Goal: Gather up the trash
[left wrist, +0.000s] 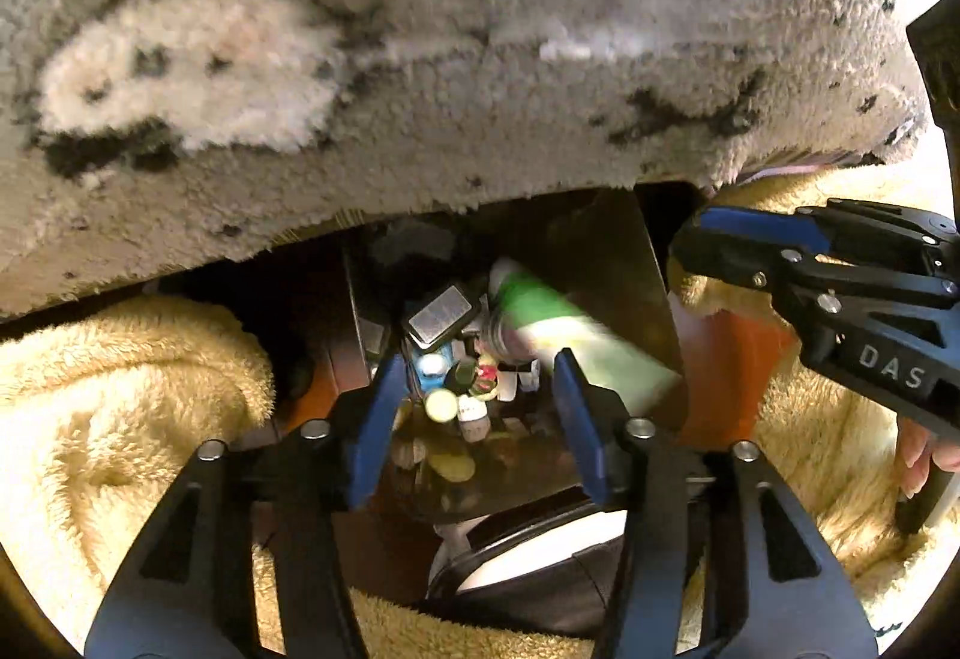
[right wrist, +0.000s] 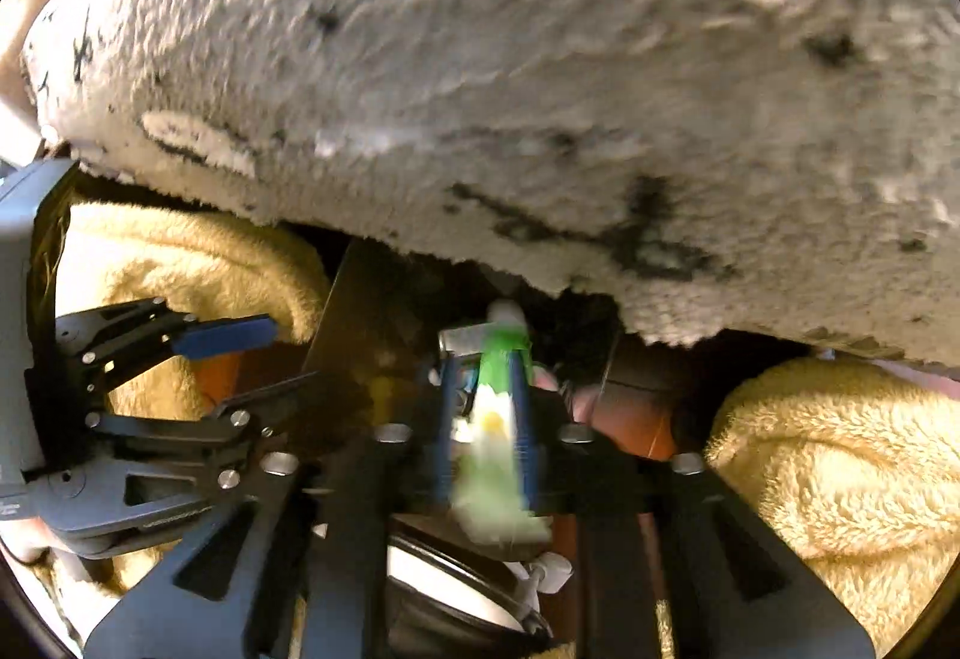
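- Looking down past a grey shaggy rug [left wrist: 480,59] that fills both wrist views from 9 through 12 to 3 o'clock, its pile marked with dark blotches and one pale patch.
- Below it, folds of yellow fleece blanket [left wrist: 120,389] at 8 o'clock and again at 4 o'clock, brightly lit.
- Between the folds, at the centre of the left wrist view, a dark bin [left wrist: 606,251] with a flat brownish wall rising toward 1 o'clock.
- Inside the bin, a heap of small bottles and caps [left wrist: 456,389]: a pale round cap, a white cap, a blue piece and a grey rectangular lid among them.
- Green-and-white tube [left wrist: 558,323] lying slantwise over that heap, just at 2 o'clock from it, blurred, against the bin's wall.
- Left tool [left wrist: 480,419] pointing steeply down over the heap, jaws apart, with nothing pressed between the blue pads.
- Right tool [left wrist: 690,242] reaching in from 3 o'clock above the bin's rim, jaws also apart; clear of the tube in the left wrist view.
- From the right wrist view, the same tube seen smeared between the two blue fingers [right wrist: 522,419], with the tool itself sharp; no firm pinch visible.
- At 4 o'clock at the edge of the left wrist view, part of a hand [left wrist: 924,455] behind the right tool.
- At 6 o'clock, under the left tool, a white round thing [left wrist: 540,545] with a dark rim; too hidden to identify.
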`<state>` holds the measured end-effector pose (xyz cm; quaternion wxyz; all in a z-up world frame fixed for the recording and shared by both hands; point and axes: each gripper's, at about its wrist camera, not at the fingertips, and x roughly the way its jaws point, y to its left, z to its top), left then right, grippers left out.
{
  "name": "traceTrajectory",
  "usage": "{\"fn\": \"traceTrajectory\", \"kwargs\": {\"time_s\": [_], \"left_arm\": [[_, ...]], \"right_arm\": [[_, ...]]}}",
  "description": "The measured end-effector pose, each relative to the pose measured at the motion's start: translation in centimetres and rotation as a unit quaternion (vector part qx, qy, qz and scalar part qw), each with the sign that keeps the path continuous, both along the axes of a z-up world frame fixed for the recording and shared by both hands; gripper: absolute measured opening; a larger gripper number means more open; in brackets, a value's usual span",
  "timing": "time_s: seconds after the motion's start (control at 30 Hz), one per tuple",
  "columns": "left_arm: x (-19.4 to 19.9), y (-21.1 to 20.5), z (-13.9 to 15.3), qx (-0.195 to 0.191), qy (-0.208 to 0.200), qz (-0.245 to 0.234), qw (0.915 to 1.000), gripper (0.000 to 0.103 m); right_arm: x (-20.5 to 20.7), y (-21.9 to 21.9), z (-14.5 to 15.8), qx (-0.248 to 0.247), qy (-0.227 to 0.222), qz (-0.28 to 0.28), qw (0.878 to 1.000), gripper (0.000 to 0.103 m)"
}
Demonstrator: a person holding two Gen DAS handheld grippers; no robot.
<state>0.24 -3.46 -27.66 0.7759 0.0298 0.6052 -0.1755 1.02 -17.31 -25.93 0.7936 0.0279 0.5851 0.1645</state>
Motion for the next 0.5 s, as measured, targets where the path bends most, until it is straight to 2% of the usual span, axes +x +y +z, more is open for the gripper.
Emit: {"fn": "traceTrajectory", "kwargs": {"time_s": [0.03, 0.07, 0.13, 0.23, 0.27, 0.37, 0.5], "left_arm": [[0.0, 0.1, 0.5, 0.002, -0.008, 0.002, 1.0000, 0.056], [-0.3, 0.4, 1.2, 0.003, -0.019, 0.004, 0.9998, 0.065], [-0.4, 0.6, 2.9, 0.007, -0.047, 0.010, 0.9988, 0.077], [-0.6, 0.8, 6.5, 0.001, -0.098, 0.017, 0.9950, 0.092], [-0.7, 0.8, 7.9, -0.001, -0.117, 0.021, 0.9929, 0.095], [-0.9, 1.4, 11.6, -0.008, -0.168, 0.031, 0.9852, 0.095], [-1.7, 1.3, 17.0, -0.007, -0.244, 0.044, 0.9687, 0.095]], "right_arm": [[-0.1, -0.4, 0.5, -0.001, -0.007, -0.007, 1.000, 0.051], [-0.3, -0.7, 1.1, -0.003, -0.016, -0.013, 1.000, 0.058], [-0.6, -1.5, 2.9, -0.021, -0.051, -0.028, 0.998, 0.081], [-1.4, -2.6, 6.2, -0.050, -0.117, -0.051, 0.991, 0.099], [-1.7, -3.0, 7.6, -0.055, -0.136, -0.060, 0.987, 0.100], [-2.5, -4.0, 11.1, -0.053, -0.181, -0.076, 0.979, 0.099], [-4.2, -4.8, 16.7, -0.057, -0.257, -0.090, 0.960, 0.099]]}}
